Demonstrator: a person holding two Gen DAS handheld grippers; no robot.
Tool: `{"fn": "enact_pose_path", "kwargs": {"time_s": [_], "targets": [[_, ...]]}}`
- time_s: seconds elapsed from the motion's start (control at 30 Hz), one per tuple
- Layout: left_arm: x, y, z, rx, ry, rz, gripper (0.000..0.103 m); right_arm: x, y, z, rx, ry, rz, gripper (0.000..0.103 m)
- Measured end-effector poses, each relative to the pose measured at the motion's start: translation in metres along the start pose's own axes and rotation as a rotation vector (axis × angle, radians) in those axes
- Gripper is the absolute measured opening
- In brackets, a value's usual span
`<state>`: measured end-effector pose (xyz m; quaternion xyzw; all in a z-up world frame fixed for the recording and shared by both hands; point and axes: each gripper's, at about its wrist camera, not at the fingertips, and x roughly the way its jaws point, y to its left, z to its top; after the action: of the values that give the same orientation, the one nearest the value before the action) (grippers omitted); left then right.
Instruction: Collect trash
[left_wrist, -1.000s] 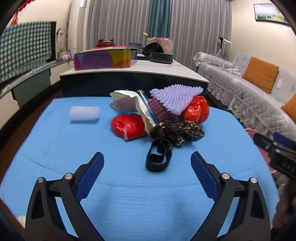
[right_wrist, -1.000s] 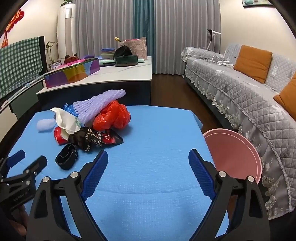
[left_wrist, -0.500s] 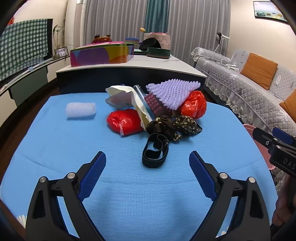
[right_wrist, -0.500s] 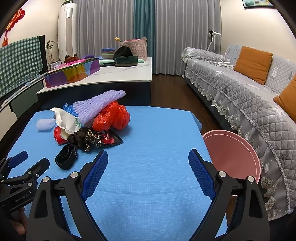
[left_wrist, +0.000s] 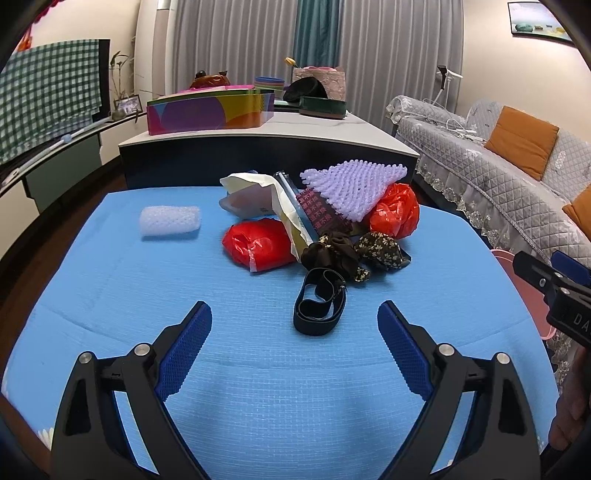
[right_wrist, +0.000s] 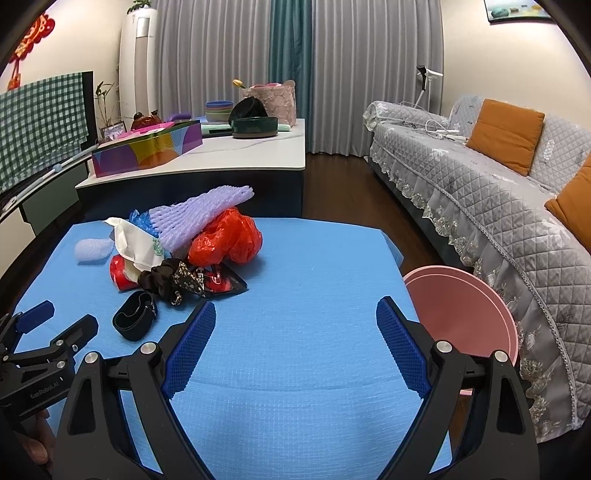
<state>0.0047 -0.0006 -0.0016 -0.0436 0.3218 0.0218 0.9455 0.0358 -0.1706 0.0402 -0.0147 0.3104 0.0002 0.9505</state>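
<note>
Currently, left wrist view: left gripper (left_wrist: 294, 314) hovers over the near part of the blue worktop (left_wrist: 110, 280), jaws wide, nothing between them. Trash is heaped toward the far edge, about mid-width: purple foam net (left_wrist: 351, 184) on top, orange-red bag (left_wrist: 395, 212) at its right, red bag (left_wrist: 258, 243) at the left, white paper wrapper (left_wrist: 258, 192) behind, dark scrunchie (left_wrist: 332, 253) and floral cloth (left_wrist: 380, 249) in front. Black strap loop (left_wrist: 319, 306) lies nearest, just ahead of the jaws and apart from them. White foam roll (left_wrist: 170, 220) sits alone toward the far left corner. Right gripper (left_wrist: 554, 280) enters at the right edge. Right wrist view: right gripper (right_wrist: 295, 325) over bare worktop near the right edge, jaws wide and empty. Heap lies to the left; left gripper (right_wrist: 48, 332) shows low left. Pink bin (right_wrist: 461, 306) stands just off the right edge, beside the grey sofa (right_wrist: 480, 177).
</note>
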Motion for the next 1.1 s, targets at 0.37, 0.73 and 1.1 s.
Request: {"fn": "enact_pose_path", "kwargs": {"time_s": [0.37,0.73,1.1], "targets": [[0.0008,-0.0019,0.0002,0.004,0.001,-0.003,0.088,0.0004,-0.0001,-0.0005,0.0,0.0,-0.001,0.087],[0.0005,-0.0029,0.0,0.005,0.001,-0.003,0.088,-0.0007,-0.0006,0.0003,-0.004,-0.005,-0.001,0.087],[0.0003,-0.003,-0.0002,0.004,-0.002,-0.002,0.088,-0.003,-0.001,0.0015,0.003,-0.022,-0.016,0.08]]}}
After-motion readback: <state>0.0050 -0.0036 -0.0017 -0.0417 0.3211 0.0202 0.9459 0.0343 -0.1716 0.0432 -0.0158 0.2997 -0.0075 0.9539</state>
